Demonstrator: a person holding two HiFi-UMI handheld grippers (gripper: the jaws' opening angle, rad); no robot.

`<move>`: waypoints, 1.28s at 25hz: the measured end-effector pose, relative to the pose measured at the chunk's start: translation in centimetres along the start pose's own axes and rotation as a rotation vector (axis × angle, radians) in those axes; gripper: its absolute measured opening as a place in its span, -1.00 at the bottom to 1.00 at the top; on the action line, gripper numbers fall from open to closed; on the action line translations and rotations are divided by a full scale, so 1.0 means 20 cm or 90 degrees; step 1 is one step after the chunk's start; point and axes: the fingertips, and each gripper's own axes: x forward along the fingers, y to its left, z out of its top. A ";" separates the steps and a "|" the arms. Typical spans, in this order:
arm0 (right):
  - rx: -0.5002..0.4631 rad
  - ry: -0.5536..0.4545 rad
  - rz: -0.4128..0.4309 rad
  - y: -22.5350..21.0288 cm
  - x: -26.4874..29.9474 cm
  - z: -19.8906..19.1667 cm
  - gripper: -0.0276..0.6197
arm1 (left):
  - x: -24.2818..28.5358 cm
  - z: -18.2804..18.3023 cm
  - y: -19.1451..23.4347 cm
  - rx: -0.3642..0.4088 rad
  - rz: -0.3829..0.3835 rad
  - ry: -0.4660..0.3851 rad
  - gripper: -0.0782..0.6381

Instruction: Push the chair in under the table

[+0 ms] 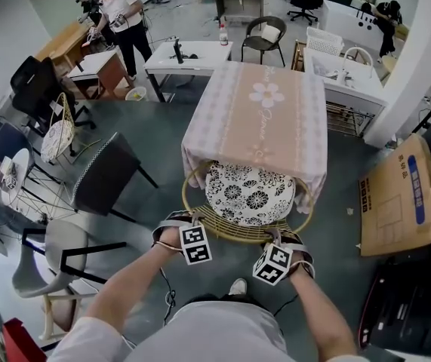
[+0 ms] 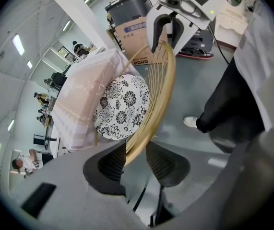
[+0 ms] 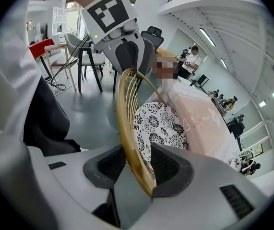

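Note:
A round rattan chair with a black-and-white flowered cushion (image 1: pixel 249 194) stands partly under the table with the pink cloth (image 1: pixel 264 115). Its curved back rim (image 1: pixel 234 232) faces me. My left gripper (image 1: pixel 174 223) is at the rim's left end and my right gripper (image 1: pixel 287 241) at its right end. In the left gripper view the rim (image 2: pixel 160 95) runs between the open jaws of the left gripper (image 2: pixel 136 152), with a gap on one side. In the right gripper view the rim (image 3: pixel 125 114) passes through my open right gripper (image 3: pixel 137 159) and leans on one pad only.
A cardboard box (image 1: pixel 396 198) lies on the floor to the right. A dark chair (image 1: pixel 106 176) and a grey chair (image 1: pixel 49 255) stand to the left. A white table (image 1: pixel 189 55) is behind the pink one. My shoe (image 1: pixel 238 286) is just behind the chair.

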 end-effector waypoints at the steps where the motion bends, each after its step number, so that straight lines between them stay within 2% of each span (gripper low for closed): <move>1: 0.003 -0.001 -0.003 -0.01 0.00 0.00 -0.47 | 0.00 0.00 0.00 -0.009 0.001 0.001 -0.43; 6: 0.017 -0.001 -0.030 0.01 -0.03 0.00 -0.46 | -0.01 -0.03 -0.01 -0.090 0.010 -0.005 -0.38; 11: 0.073 -0.013 -0.064 0.02 -0.10 0.01 -0.49 | -0.07 -0.03 -0.02 -0.174 0.032 -0.056 -0.38; 16: 0.165 -0.024 -0.095 0.04 -0.20 0.02 -0.58 | -0.18 0.06 -0.07 -0.264 0.027 -0.143 -0.38; 22: 0.300 -0.068 -0.131 0.07 -0.33 0.11 -0.73 | -0.36 0.21 -0.15 -0.406 -0.031 -0.264 -0.38; 28: 0.436 -0.153 -0.157 0.09 -0.51 0.28 -0.77 | -0.60 0.31 -0.21 -0.488 -0.039 -0.376 -0.41; 32: 0.473 -0.185 -0.185 0.11 -0.63 0.39 -0.82 | -0.77 0.31 -0.22 -0.540 -0.032 -0.433 -0.49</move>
